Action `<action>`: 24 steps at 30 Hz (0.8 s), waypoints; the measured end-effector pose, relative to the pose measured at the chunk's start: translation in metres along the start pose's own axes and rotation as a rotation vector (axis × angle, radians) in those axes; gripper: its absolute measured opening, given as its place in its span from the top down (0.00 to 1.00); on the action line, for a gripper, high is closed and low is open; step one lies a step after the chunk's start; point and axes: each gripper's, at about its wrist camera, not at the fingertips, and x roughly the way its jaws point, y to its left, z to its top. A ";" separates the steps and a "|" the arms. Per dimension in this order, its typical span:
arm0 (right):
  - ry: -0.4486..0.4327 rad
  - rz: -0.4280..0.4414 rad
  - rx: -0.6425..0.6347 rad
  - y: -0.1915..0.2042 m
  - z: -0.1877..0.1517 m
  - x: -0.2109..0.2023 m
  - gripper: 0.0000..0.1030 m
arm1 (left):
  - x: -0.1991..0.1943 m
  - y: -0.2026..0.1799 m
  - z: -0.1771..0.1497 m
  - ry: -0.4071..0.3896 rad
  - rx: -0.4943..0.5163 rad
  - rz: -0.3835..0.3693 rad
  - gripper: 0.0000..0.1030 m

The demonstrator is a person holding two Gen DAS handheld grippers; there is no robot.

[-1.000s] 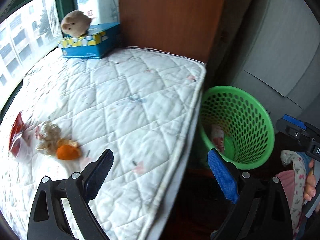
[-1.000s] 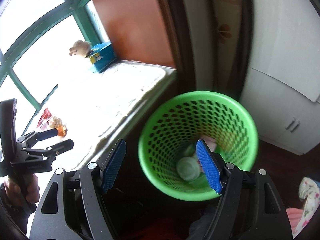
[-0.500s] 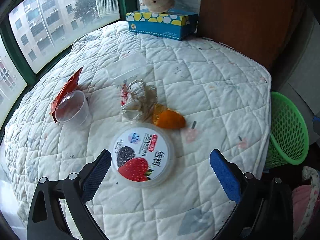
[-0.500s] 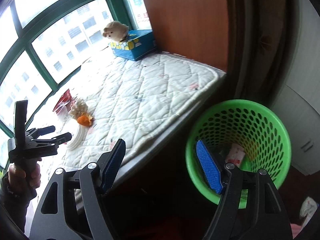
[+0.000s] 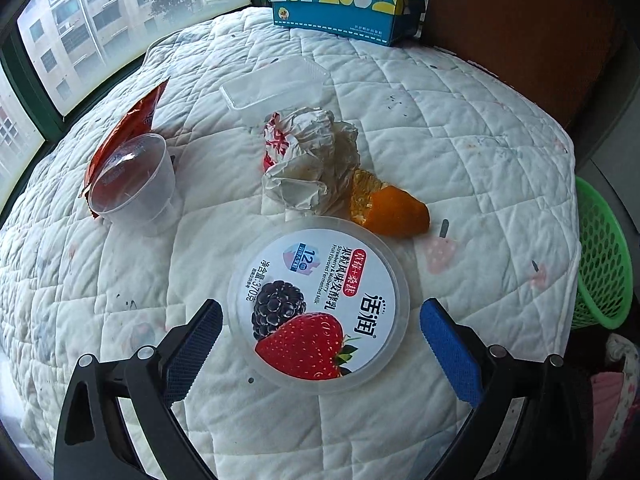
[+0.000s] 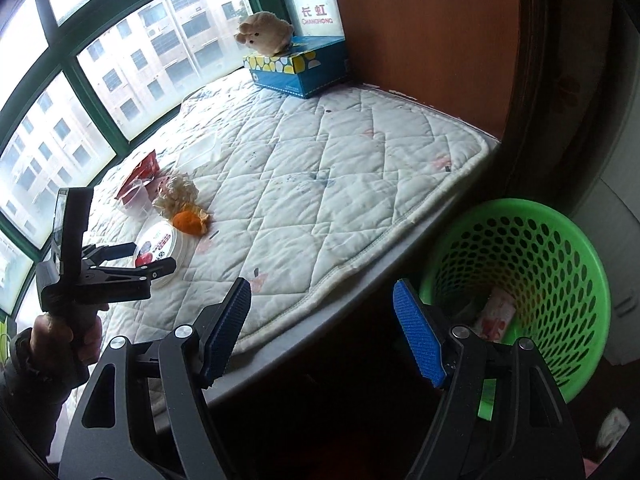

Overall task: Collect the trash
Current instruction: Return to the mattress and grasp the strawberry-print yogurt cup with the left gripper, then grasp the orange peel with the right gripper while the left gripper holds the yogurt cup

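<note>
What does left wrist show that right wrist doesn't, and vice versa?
Left wrist only: the yogurt tub's label legible, flanked by the open left hand-held gripper; the clear cup's shape in front of the red wrapper.

Right wrist only: the green basket's inside with a wrapper in it; the hand gripping the left tool; the open, empty right hand-held gripper.

Both: quilted pad, orange peel, crumpled paper, tissue box, plush toy.
</note>
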 end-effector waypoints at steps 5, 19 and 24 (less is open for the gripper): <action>0.010 0.008 -0.020 0.008 0.002 0.006 0.28 | 0.006 0.004 -0.001 0.002 -0.018 -0.032 0.07; 0.052 0.070 -0.063 0.036 0.013 0.033 0.28 | -0.031 0.030 -0.017 -0.065 -0.052 -0.050 0.13; 0.078 0.100 -0.115 0.059 0.017 0.053 0.29 | -0.049 0.054 -0.025 -0.086 -0.099 -0.044 0.13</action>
